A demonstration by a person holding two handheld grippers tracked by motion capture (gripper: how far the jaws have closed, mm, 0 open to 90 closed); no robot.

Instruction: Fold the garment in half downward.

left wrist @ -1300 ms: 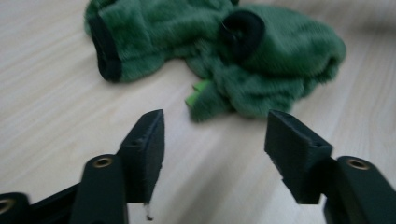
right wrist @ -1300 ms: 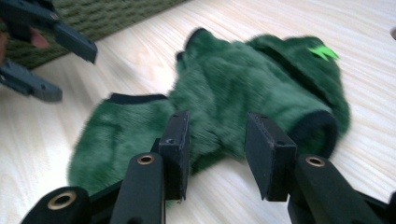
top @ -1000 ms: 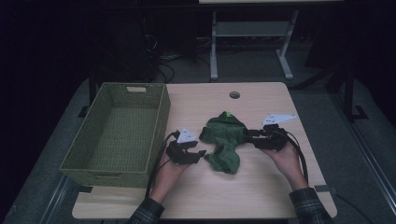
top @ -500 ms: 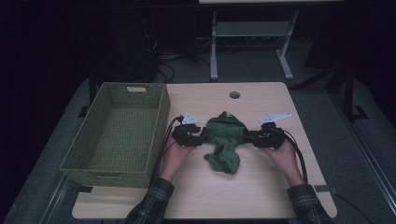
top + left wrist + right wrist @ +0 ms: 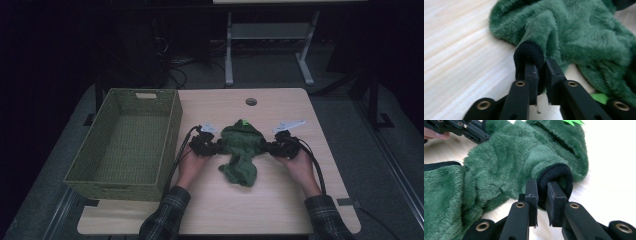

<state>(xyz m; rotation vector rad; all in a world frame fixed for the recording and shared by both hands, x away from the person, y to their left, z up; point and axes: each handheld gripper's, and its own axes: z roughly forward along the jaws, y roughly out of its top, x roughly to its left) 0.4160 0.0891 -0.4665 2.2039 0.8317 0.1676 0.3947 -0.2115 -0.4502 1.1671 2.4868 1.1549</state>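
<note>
A crumpled green fleece garment (image 5: 242, 150) with black cuffs lies on the wooden table (image 5: 235, 210), between my two grippers. My left gripper (image 5: 209, 146) is shut on the garment's black cuff (image 5: 529, 53) at its left side. On the opposite side my right gripper (image 5: 274, 147) is shut on the other black cuff (image 5: 555, 176). In the right gripper view the left gripper (image 5: 464, 130) shows at the top left, against the fleece (image 5: 506, 162). A bright green tag (image 5: 572, 122) sits at the garment's far edge.
A woven green basket (image 5: 127, 142) stands empty on the left of the table, close to my left hand. A round cable hole (image 5: 251, 102) is near the table's far edge. A metal stand (image 5: 265, 45) sits on the floor beyond.
Both grippers have moved inward and slightly away from the person, and they now grip the garment's cuffs. The garment is bunched more tightly between them.
</note>
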